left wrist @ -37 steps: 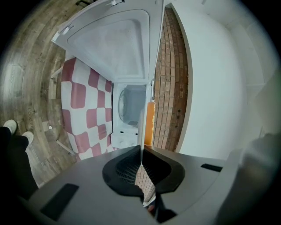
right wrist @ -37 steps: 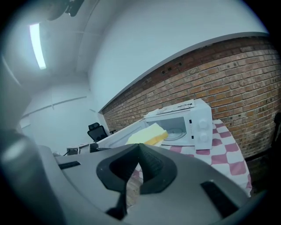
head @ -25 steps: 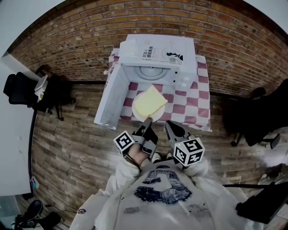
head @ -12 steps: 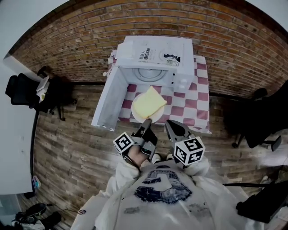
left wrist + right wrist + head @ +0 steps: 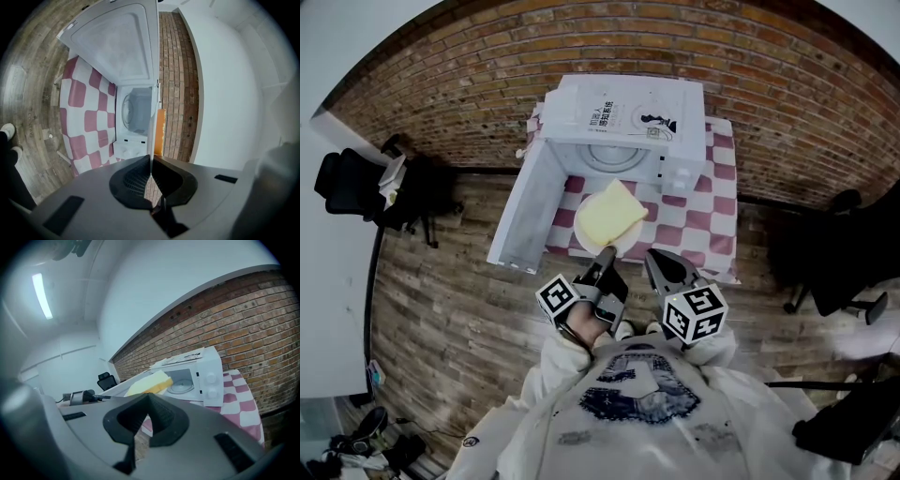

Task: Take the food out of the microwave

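Note:
A white plate (image 5: 596, 246) carrying a pale yellow slab of food (image 5: 610, 213) hangs over the checkered table, just in front of the open white microwave (image 5: 628, 112). My left gripper (image 5: 606, 254) is shut on the plate's near rim. In the left gripper view the plate (image 5: 152, 136) shows edge-on between the jaws, with the food (image 5: 160, 133) beside it. My right gripper (image 5: 655, 260) sits to the right of the plate, shut and holding nothing. In its own view the right gripper (image 5: 149, 397) points toward the food (image 5: 150, 382) and the microwave (image 5: 206, 376).
The microwave door (image 5: 530, 202) swings out to the left, past the table's edge. Inside is a glass turntable (image 5: 180, 386). The red and white checkered cloth (image 5: 694, 225) covers the small table against a brick wall. Black office chairs (image 5: 356, 183) stand on the wooden floor.
Hardly anything differs. The plate stays gripped in front of the microwave, and the whole scene shifts only slightly in the head view.

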`<state>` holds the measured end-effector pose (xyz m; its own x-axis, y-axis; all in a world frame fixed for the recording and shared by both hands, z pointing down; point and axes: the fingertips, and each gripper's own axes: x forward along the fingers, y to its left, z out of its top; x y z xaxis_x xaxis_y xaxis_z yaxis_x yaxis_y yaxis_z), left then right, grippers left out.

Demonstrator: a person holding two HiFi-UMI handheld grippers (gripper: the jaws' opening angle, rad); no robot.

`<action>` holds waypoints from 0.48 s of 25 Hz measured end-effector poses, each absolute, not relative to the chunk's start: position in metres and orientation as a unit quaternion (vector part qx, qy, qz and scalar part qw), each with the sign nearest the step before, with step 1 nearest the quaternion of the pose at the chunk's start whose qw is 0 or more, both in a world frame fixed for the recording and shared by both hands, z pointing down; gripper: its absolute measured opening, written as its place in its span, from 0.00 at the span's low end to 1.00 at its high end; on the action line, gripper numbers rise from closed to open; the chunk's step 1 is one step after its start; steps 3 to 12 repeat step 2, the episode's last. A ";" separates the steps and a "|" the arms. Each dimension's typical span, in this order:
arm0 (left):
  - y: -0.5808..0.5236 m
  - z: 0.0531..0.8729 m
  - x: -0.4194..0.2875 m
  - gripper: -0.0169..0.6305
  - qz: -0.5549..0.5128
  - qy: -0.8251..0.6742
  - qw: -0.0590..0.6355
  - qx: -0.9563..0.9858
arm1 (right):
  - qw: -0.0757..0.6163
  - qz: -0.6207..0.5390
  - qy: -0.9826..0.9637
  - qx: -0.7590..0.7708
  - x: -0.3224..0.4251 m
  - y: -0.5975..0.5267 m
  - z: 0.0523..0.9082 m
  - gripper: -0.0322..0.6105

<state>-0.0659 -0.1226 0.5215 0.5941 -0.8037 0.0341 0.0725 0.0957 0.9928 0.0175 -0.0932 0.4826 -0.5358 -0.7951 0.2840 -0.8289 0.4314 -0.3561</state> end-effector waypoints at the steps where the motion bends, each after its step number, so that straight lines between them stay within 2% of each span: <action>1: -0.124 0.521 -0.064 0.05 -0.327 -0.311 0.671 0.589 | 0.036 0.232 -0.845 0.480 0.019 -0.095 0.483 0.07; 12: -0.125 0.522 -0.063 0.05 -0.327 -0.312 0.670 0.589 | 0.036 0.232 -0.846 0.479 0.021 -0.096 0.484 0.07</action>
